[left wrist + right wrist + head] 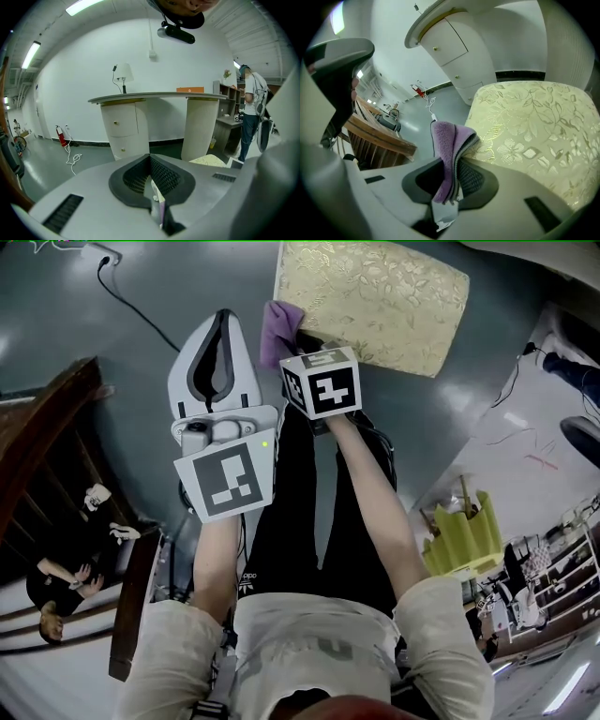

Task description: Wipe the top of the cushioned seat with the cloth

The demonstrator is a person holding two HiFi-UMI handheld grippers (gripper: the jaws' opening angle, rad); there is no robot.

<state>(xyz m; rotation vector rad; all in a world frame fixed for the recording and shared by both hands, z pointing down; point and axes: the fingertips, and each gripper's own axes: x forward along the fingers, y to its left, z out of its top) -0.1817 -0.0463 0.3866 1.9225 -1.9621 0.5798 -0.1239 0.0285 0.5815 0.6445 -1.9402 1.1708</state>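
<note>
Pinching cloth (446,140), right gripper (450,180) at cushioned seat (534,126)

1. Glowing evenly from ceiling strip lights (32,54), brightening white walls throughout the left gripper view.
2. Glaring softly off the grey floor (66,296) in the head view, casting only faint shadows.
3. Bending and darkening toward the rounded edges of both gripper views.
4. Blurring close-up on the left gripper (151,164); rendering the cushioned seat (534,122) crisply.
5. Possibly smearing at the head view's right edge.

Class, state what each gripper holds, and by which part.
Right gripper pinches the folded purple fleece cloth by its near end. Left gripper, jaws together, holds nothing.
</note>
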